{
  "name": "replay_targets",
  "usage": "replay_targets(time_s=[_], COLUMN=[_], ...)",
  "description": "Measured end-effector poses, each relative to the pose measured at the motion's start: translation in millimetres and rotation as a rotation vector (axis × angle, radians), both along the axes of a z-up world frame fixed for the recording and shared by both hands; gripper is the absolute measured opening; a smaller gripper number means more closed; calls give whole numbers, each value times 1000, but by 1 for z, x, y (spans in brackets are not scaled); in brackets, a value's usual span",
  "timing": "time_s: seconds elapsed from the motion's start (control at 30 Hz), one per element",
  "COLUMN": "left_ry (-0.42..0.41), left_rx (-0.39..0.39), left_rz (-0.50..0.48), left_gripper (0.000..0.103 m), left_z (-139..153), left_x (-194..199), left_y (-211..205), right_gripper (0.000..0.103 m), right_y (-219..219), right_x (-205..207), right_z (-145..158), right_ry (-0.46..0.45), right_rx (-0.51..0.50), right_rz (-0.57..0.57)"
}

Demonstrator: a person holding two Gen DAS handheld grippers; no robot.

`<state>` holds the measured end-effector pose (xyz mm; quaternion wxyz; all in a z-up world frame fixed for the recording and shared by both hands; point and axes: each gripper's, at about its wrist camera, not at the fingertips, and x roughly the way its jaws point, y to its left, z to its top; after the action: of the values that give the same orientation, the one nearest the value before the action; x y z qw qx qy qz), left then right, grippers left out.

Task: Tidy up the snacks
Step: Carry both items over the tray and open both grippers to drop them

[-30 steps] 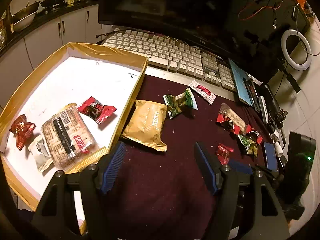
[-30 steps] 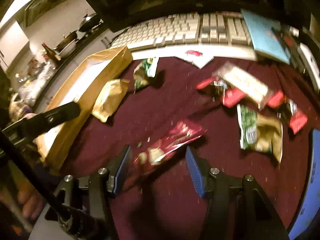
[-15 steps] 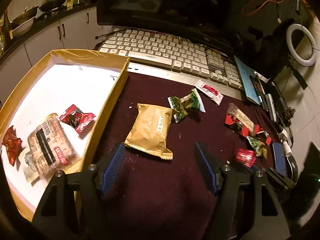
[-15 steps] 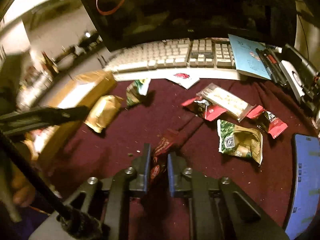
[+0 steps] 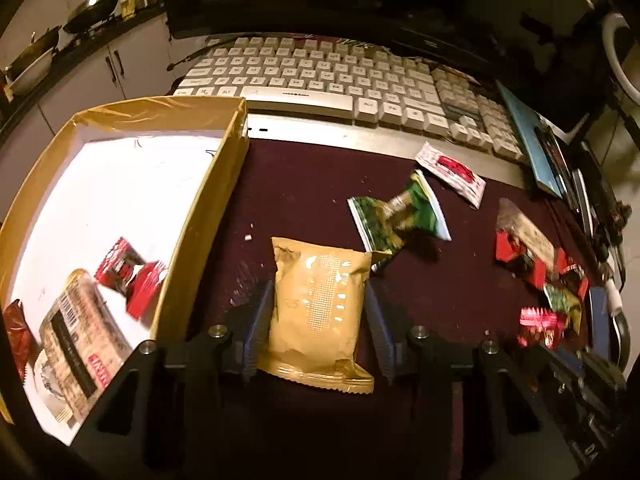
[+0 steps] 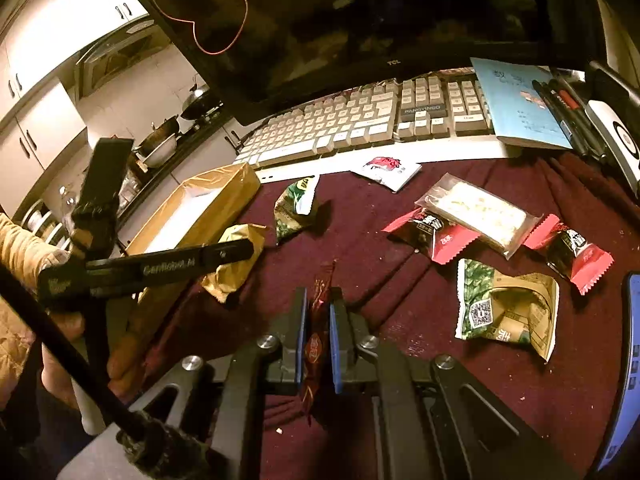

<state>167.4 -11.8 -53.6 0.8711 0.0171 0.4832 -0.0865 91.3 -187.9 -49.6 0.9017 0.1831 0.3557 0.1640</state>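
A tan snack packet (image 5: 318, 304) lies on the maroon cloth (image 5: 304, 192) between the blue pads of my left gripper (image 5: 316, 320); the pads stand at its sides, still spread wide. It also shows in the right wrist view (image 6: 236, 256). The gold-edged white box (image 5: 208, 184) at left holds a biscuit pack (image 5: 76, 340) and red candies (image 5: 132, 276). My right gripper (image 6: 318, 340) is shut on a dark red snack packet (image 6: 318, 332), held off the cloth. It also shows in the left wrist view (image 5: 538, 324).
Loose on the cloth: a green packet (image 5: 400, 216), a white sachet (image 5: 450, 172), a clear bar pack (image 6: 474, 208), red candies (image 6: 430, 232), a crumpled green packet (image 6: 508, 308). A keyboard (image 5: 332, 80), monitor (image 6: 360, 20), blue notebook (image 6: 520, 100) and pens line the back.
My left gripper has moved forward over the tan packet, which now lies between its pads. My right gripper has closed on the dark red packet and lifted it off the cloth.
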Motion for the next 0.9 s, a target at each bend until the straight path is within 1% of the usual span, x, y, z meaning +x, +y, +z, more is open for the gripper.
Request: replay_targets(time_s=[0.07, 0.1, 0.17, 0.23, 0.33, 0.4, 0.43, 0.5, 0.57, 0.63, 0.7, 0.8, 0.87, 0.9], left_ry=[-7, -3, -17, -38, -65, -113, -130, -180, -198, -204, -202, -180, -158, -142], left_rx=[2, -23, -99, -142, -255, -285, -287, -262, -226, -220, -206, -174, -147, -129], left_rz=[4, 1, 1, 13, 45, 76, 94, 167, 245, 299, 345, 394, 407, 409], left_gripper=[47, 47, 47, 47, 47, 47, 47, 47, 47, 47, 47, 47, 47, 47], left_z=[0, 1, 10, 19, 43, 62, 67, 81, 86, 86, 83, 73, 65, 60], left_x=[-9, -13, -27, -39, -60, -73, -74, -77, -74, -64, -49, -23, -9, -1], left_y=[-2, -1, 4, 11, 37, 59, 67, 96, 120, 142, 160, 178, 183, 184], right_gripper=[8, 8, 8, 7, 7, 7, 7, 7, 7, 7, 7, 7, 7, 7], right_y=[0, -1, 0, 4, 18, 32, 40, 60, 82, 106, 130, 161, 177, 185], right_x=[-1, -1, -3, -6, -8, -4, -2, 9, 22, 39, 59, 87, 103, 111], right_z=[0, 1, 4, 13, 33, 46, 50, 59, 66, 71, 72, 68, 64, 59], right_ry=[-8, -11, -16, -39, -94, -111, -117, -113, -115, -104, -84, -46, -27, -23], right_rx=[7, 15, 24, 37, 55, 70, 78, 96, 98, 98, 112, 107, 82, 54], right_rz=[5, 5, 7, 33, 83, 127, 148, 192, 225, 257, 276, 272, 259, 244])
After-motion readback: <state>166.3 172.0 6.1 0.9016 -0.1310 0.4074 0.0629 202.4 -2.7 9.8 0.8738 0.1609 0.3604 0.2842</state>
